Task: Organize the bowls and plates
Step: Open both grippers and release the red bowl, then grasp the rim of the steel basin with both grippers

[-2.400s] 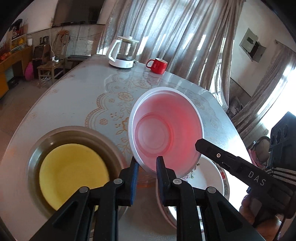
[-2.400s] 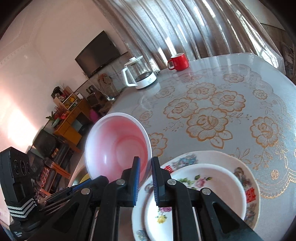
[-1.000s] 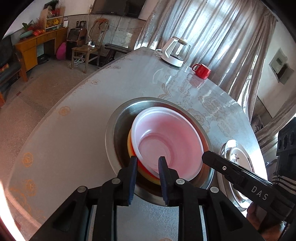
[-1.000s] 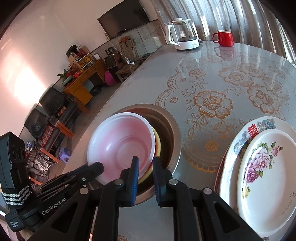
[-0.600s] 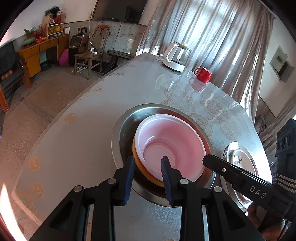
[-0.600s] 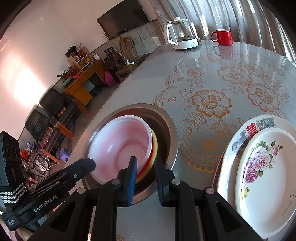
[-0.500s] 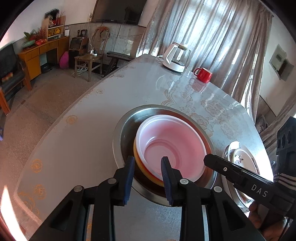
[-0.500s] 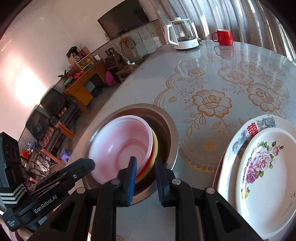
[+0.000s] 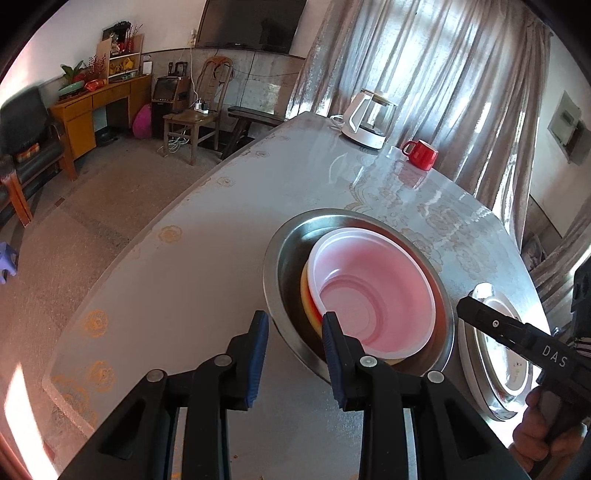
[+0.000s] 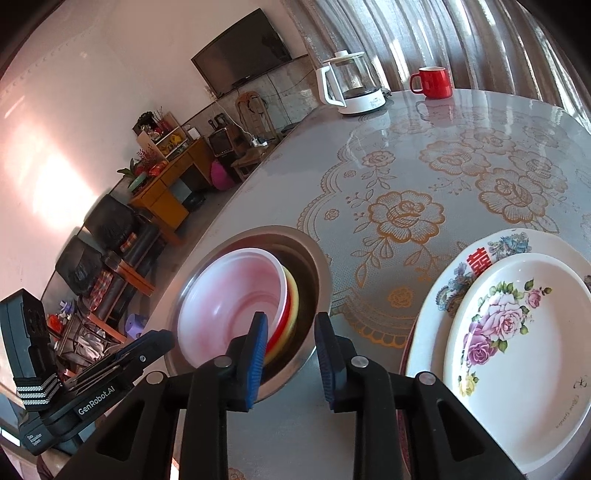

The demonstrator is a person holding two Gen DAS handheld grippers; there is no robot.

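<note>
Sunlit table (image 10: 461, 122) with a rose-patterned cover carries a steel basin (image 9: 275, 273); the pink bowl (image 9: 373, 291) sits nested inside it on a yellow bowl (image 10: 293, 295), a red rim apparently between them. Right of the basin lies a stack of floral plates (image 10: 517, 332). The left gripper (image 9: 293, 349), jaws apart and empty, hangs at the basin's near rim. The right gripper (image 10: 290, 349), jaws opening with nothing between them, hangs there too, nearer the plates.

Upper right of your view: a white kettle (image 9: 371, 120) and red mug (image 9: 421, 154) on the surface (image 9: 207, 251); television (image 9: 253, 24) top centre.
</note>
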